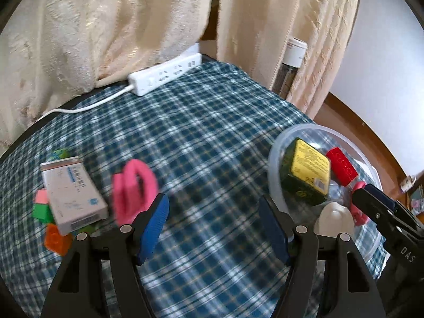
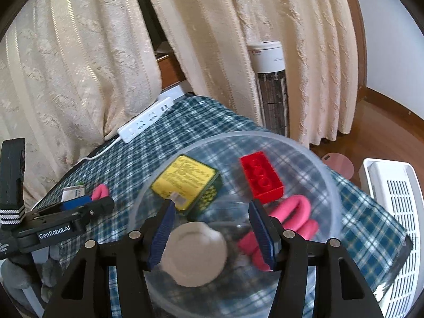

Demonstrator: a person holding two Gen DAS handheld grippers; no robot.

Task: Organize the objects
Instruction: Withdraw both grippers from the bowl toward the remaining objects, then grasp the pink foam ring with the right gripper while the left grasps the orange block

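Sorting is collecting loose items into the clear bowl [image 2: 312, 153]; right gripper [image 2: 212, 228] is hovering spread over it, empty, while left gripper [image 1: 212, 225] is gaping near the pink piece [image 1: 133, 190].

The tabletop cloth [image 1: 201, 132] is a teal-and-white plaid with thin pale lines. In the clear, colourless bowl [image 2: 328, 185] lie a red studded brick [image 2: 262, 179], a dark green box with a yellow printed face [image 2: 186, 181], a bright pink foam piece [image 2: 291, 212] and a white round lid [image 2: 194, 255]. Toward the left edge of the tabletop sit another pink foam piece [image 1: 133, 190], a white-grey carton with blue print [image 1: 74, 193], and blocks in green [image 1: 42, 212], orange [image 1: 57, 241] and pale pink [image 1: 41, 196]. The power strip [image 1: 164, 75] at the far edge is white. The curtains [image 1: 106, 26] are cream with a woven pattern. Both tools are black with blue ribbed pads [image 1: 155, 225]
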